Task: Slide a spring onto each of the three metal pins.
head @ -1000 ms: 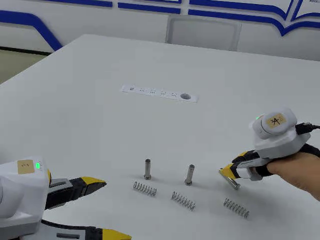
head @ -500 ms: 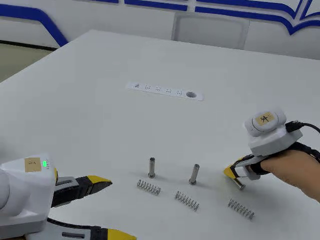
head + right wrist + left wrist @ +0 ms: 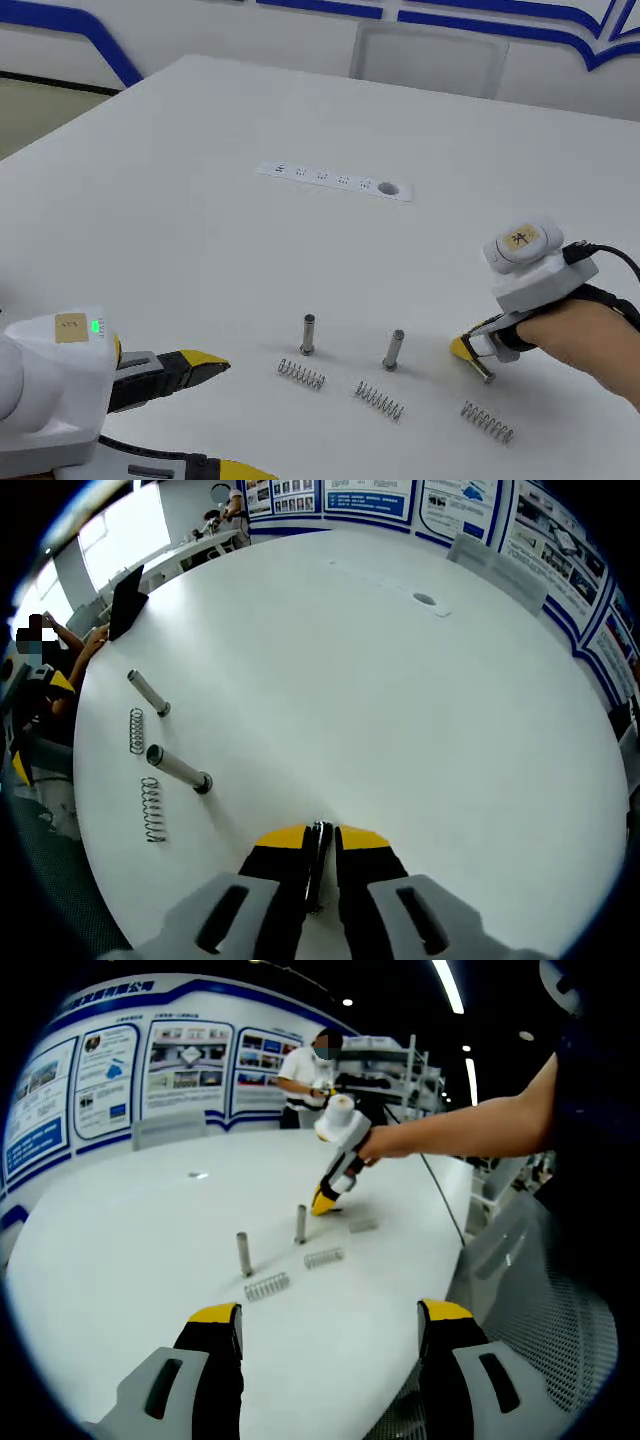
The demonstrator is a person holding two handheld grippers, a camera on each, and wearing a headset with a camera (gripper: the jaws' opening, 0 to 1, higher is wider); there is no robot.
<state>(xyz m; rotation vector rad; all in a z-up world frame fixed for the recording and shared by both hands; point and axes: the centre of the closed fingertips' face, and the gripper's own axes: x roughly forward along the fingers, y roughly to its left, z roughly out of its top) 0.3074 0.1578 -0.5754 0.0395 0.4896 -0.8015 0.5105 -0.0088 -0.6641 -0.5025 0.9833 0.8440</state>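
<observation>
Over the last second the right gripper (image 3: 463, 350) has tipped more upright above the bench (image 3: 200, 200), turning about the metal pin (image 3: 481, 368) clamped in its fingers (image 3: 459, 347). Its white top (image 3: 522, 240), which leaned well out to the right of the yellow fingertips, now stands closer in above them. The hand (image 3: 575, 335) holding it has drawn in the same way, toward the fingers and away from the right edge of the head view. The small drift of everything else across that view is the headset's own.
</observation>
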